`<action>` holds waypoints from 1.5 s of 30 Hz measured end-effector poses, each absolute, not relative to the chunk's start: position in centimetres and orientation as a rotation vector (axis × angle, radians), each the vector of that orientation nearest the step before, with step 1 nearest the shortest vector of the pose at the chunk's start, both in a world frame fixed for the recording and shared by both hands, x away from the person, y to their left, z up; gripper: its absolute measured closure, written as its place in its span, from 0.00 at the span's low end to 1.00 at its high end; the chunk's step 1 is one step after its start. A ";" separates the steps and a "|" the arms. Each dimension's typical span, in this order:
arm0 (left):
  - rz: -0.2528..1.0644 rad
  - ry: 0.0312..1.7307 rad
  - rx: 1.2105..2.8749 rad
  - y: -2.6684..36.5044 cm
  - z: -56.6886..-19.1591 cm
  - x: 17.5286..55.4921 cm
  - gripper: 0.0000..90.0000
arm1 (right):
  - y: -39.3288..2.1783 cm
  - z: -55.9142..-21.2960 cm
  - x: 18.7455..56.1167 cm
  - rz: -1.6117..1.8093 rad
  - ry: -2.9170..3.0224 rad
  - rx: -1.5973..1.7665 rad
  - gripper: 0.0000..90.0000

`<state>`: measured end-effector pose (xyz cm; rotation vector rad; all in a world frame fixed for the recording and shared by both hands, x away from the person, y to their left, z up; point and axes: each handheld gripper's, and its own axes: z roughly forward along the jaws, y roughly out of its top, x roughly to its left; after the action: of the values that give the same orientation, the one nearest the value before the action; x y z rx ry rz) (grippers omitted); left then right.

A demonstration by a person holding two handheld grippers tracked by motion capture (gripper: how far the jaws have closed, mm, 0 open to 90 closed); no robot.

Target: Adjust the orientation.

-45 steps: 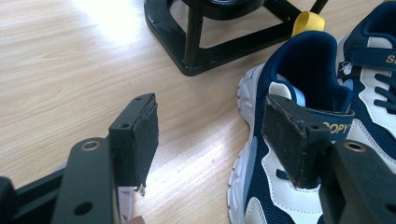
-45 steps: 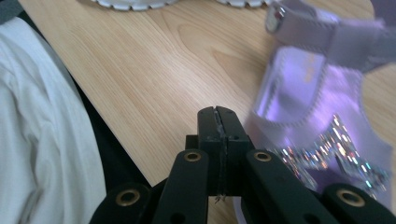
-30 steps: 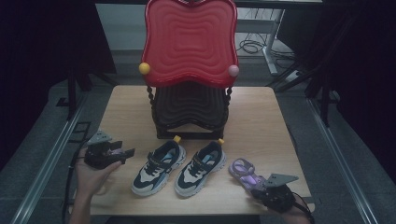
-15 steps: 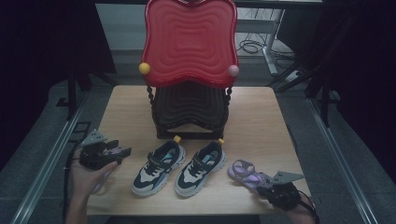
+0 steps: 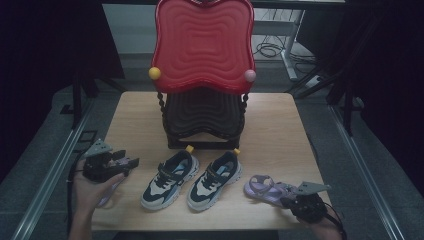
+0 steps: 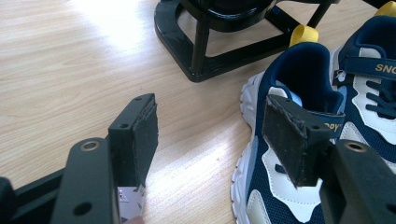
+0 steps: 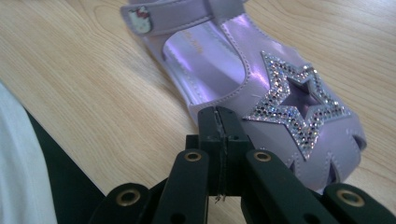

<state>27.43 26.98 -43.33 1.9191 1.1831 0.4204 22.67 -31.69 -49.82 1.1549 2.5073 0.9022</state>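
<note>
A lilac sandal (image 5: 263,188) with a glittery star (image 7: 294,107) lies near the table's front right. My right gripper (image 5: 287,199) is shut, its joined tips (image 7: 219,123) resting at the sandal's toe edge with nothing visible between the pads. Two navy-and-white sneakers (image 5: 170,178) (image 5: 215,173) stand side by side at the front middle. My left gripper (image 5: 131,162) is open at the front left, level and pointing at the left sneaker (image 6: 299,93). Bare table shows between its pads (image 6: 142,133). A lilac shape (image 5: 106,194), partly hidden, lies under the left hand.
A black rack (image 5: 204,117) with a big red wavy back (image 5: 202,45) stands mid-table behind the shoes; its foot (image 6: 205,56) is close ahead of the left gripper. The wooden table (image 5: 280,135) ends just behind both hands.
The right gripper has slid a little right along the front edge. The left gripper has barely shifted. The shoes lie as before.
</note>
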 end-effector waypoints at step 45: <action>0.412 1.184 1.920 27.2 -43.3 27.3 0.40 | -33.0 -46.3 23.4 1.059 2.409 1.095 0.99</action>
<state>27.28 27.21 -43.35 1.9198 1.1844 0.4119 23.44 -33.02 -46.33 1.0948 2.4086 1.0595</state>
